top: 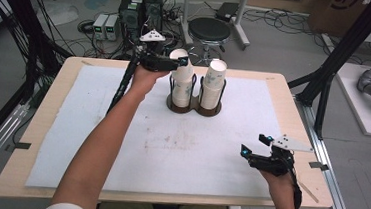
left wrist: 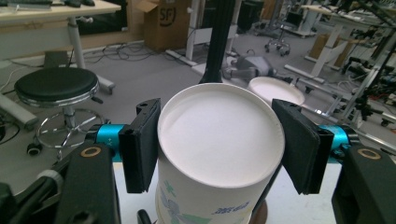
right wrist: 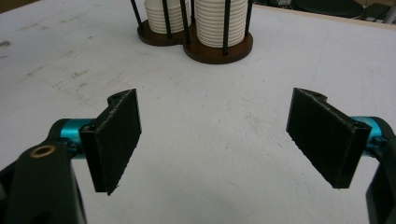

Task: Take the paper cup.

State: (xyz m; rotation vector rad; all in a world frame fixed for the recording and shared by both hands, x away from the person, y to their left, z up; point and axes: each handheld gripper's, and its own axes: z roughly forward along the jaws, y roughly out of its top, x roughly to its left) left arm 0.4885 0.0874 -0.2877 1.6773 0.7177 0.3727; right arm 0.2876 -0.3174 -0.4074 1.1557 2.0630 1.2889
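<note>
White paper, upside down: that's the top cup (left wrist: 219, 140) the left gripper (left wrist: 219, 144) has its two black pads around, one pad on each side of the rim end, touching or very nearly so. It looks like a grip, though the right pad's contact is hard to call. A bit of green and blue print shows on the cup's side near the bottom of the left gripper view. In the high view this cup (top: 181, 60) sits tilted at the top of the left stack, just above centre of the frame, with the left gripper (top: 177, 62) reaching in from the left.

There are two stacks of cups in total, left stack (top: 182, 84) and right stack (top: 214, 84), standing side by side in one dark wooden holder (top: 194, 106) with thin black upright rods around each stack. The holder has two round bases joined together.

The right gripper (top: 256, 146) is way off in the lower right of the high view, held above the white mat (top: 120, 144), well apart from the holder. Its jaws are spread wide with nothing between them, and the right gripper view shows the same two stacks at the top of the frame.

One black round stool (top: 209, 30) stands behind the table (top: 36, 123).
</note>
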